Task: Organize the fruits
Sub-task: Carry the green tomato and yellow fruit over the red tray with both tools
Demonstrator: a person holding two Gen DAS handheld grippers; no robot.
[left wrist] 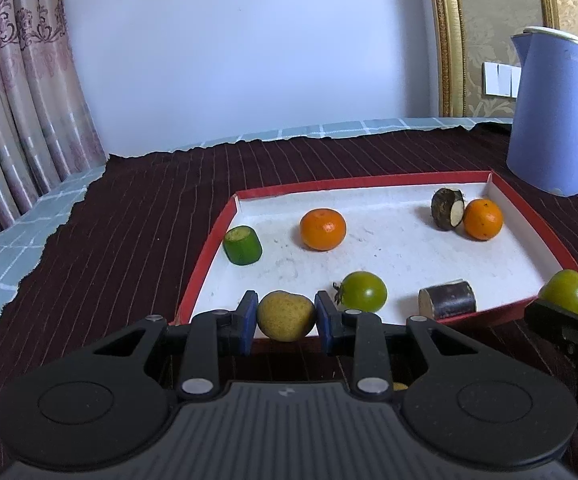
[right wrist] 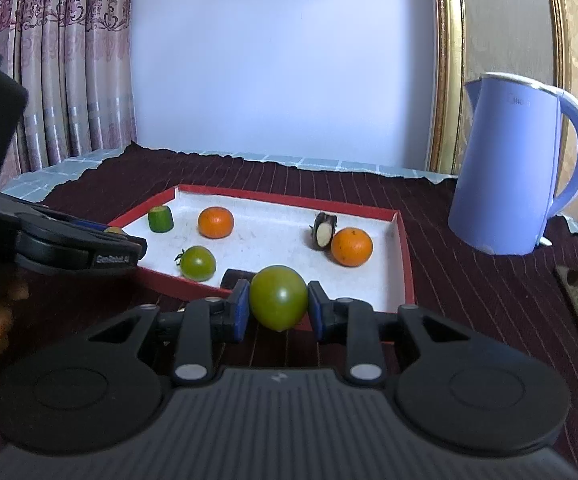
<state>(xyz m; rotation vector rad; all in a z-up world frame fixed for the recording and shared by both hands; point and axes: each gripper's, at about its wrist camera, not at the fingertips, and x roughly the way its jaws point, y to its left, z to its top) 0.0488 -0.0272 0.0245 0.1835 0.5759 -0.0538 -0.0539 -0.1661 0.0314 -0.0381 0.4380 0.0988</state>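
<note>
left wrist view: the left gripper point(left wrist: 286, 322) is clamped on a yellow-brown fruit point(left wrist: 286, 316), its blue pads touching both flanks. the fruit hangs at the near rim of the red-edged tray point(left wrist: 205, 268), just above or at the edge (contact with the rim cannot be confirmed). it reads slightly pear-shaped, its long axis roughly level across the jaws, though which end is the stem end is not clear.

right wrist view: the right gripper point(right wrist: 277, 306) is closed on a green tomato point(right wrist: 278, 298), held near the tray's near edge. its long axis runs about vertical, the small pointed tip facing down.

tray contents, outward: a second green tomato point(left wrist: 363, 291) with its stalk toward the left; a dark cut stick piece point(left wrist: 447, 300) lying on its side; a green cylinder piece point(left wrist: 243, 245), cut face tilted up; two oranges point(left wrist: 323, 229) point(left wrist: 483, 219); another dark cut piece point(left wrist: 447, 209) touching the far orange. a blue kettle point(left wrist: 553, 108) stands on the cloth-covered counter point(left wrist: 137, 216) beyond the tray.

assessment: the step in hand appears to be carrying both fruits, either into the tray or out of it; direction cannot be determined. if placing, the next move calls for clearing the rim, lowering onto bare white floor away from neighbours, then releasing gently, as both are round and liable to roll.
</note>
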